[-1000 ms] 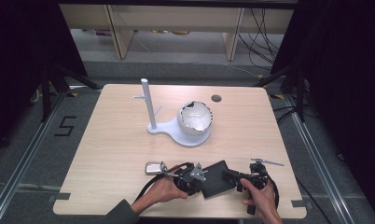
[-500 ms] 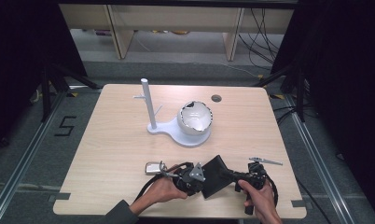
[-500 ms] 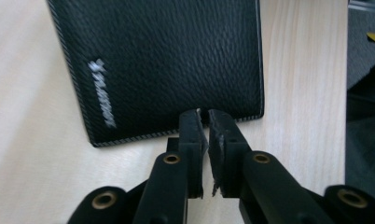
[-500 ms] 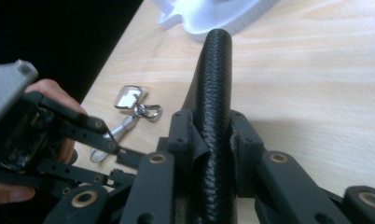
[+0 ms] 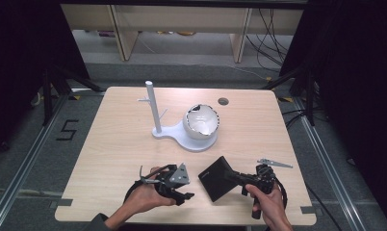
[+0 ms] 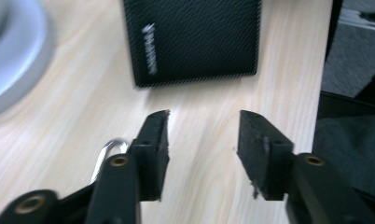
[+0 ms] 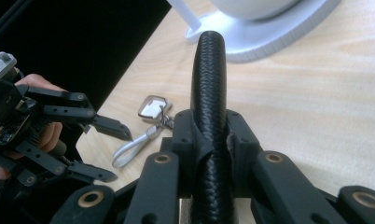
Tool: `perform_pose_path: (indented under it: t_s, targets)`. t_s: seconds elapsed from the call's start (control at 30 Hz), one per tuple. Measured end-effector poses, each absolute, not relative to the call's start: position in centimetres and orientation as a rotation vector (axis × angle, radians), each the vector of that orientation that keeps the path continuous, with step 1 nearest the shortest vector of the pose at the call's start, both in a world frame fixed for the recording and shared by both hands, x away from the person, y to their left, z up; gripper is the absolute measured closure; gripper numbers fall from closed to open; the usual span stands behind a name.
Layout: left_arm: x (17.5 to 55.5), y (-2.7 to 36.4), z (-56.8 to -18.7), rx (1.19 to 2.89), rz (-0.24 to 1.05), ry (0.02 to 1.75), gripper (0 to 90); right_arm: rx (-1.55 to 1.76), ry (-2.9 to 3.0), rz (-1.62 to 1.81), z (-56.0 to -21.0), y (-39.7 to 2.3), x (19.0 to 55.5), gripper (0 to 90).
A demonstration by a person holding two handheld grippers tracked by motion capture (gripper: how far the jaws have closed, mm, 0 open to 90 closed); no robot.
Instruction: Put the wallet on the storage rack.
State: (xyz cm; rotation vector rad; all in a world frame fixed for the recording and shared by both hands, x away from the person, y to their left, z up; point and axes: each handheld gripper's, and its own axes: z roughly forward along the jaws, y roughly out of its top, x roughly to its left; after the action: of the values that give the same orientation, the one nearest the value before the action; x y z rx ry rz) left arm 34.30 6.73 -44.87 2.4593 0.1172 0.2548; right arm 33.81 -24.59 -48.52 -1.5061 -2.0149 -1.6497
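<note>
In the high view, the wallet (image 5: pixel 219 178) is held at the table's near edge by the right gripper (image 5: pixel 239 177), so a slip could drop it. In the left gripper view, the left gripper (image 6: pixel 202 133) has just been opening, its jaws spread and empty. In the right gripper view, the wallet is pinched by one thin edge and could twist out.

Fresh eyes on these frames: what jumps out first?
The black wallet at the table's near edge, clamped edge-on in the right gripper and held off the wood. Just to its left, the left gripper has let go: its jaws have just been opening, with nothing between them, and a key ring lies beside it. Further back at mid-table is a white stand with an upright post and a cracked-looking white bowl.
</note>
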Motion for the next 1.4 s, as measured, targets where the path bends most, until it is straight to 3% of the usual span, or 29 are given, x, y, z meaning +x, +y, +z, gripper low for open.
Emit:
perform_pose_path:
  t_s: [0.03, 0.07, 0.13, 0.33, 0.73, 1.4]
  targets:
    - [34.1, 7.3, -44.7, 2.456, 0.268, 0.156, 48.8, -1.511, -2.012, -1.657, -48.4, -24.7, 33.9, 77.1]
    - [32.6, 7.8, -45.0, 2.406, 0.209, 0.414, 46.6, -1.508, -2.014, -1.674, -48.3, -24.9, 34.0, 77.1]
    - [32.2, 8.7, -45.1, 2.350, 0.223, 0.474, 42.5, -1.507, -2.014, -1.695, -47.9, -25.1, 34.2, 77.1]
    - [31.6, 11.1, -45.5, 2.333, 0.265, 0.540, 35.4, -1.532, -1.981, -1.727, -46.7, -25.7, 34.9, 77.1]
    - [30.7, 16.3, -46.9, 2.213, 0.309, 0.722, 31.1, -1.571, -1.989, -1.839, -43.9, -27.1, 38.5, 77.0]
    - [29.7, 17.6, -47.8, 2.198, 0.337, 0.764, 27.3, -1.684, -1.960, -1.904, -40.3, -25.3, 46.9, 77.1]
